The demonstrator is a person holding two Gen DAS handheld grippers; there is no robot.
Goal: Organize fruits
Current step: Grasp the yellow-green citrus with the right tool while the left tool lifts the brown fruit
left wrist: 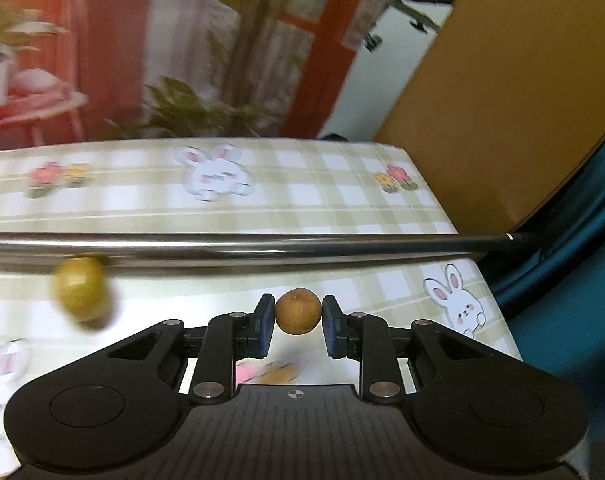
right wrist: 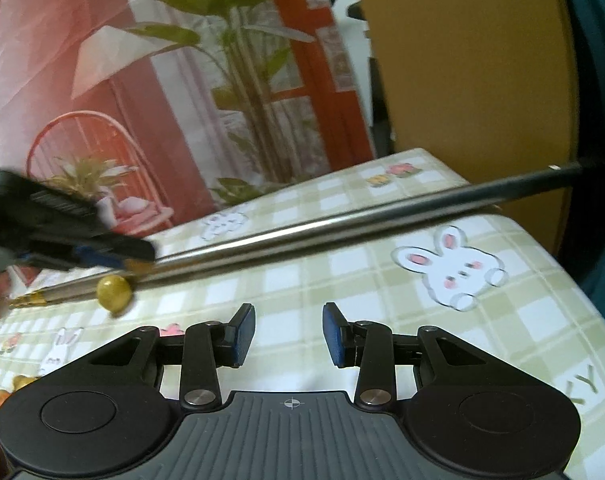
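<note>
Item 1: my left tongs (left wrist: 298,312), pads pressed on a small brown round fruit (left wrist: 298,311), held above the checked surface (left wrist: 262,208).
Item 2: my right tongs (right wrist: 289,334), spread wide, empty.
Item 3: yellow-green fruit (right wrist: 114,288) on the surface beside a metal rod (right wrist: 342,226).

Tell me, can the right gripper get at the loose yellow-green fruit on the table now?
Probably yes. The right gripper is open and empty, and the loose yellow-green fruit lies ahead to its left on the tablecloth. The left gripper and the metal rod are close, so approach low.
</note>
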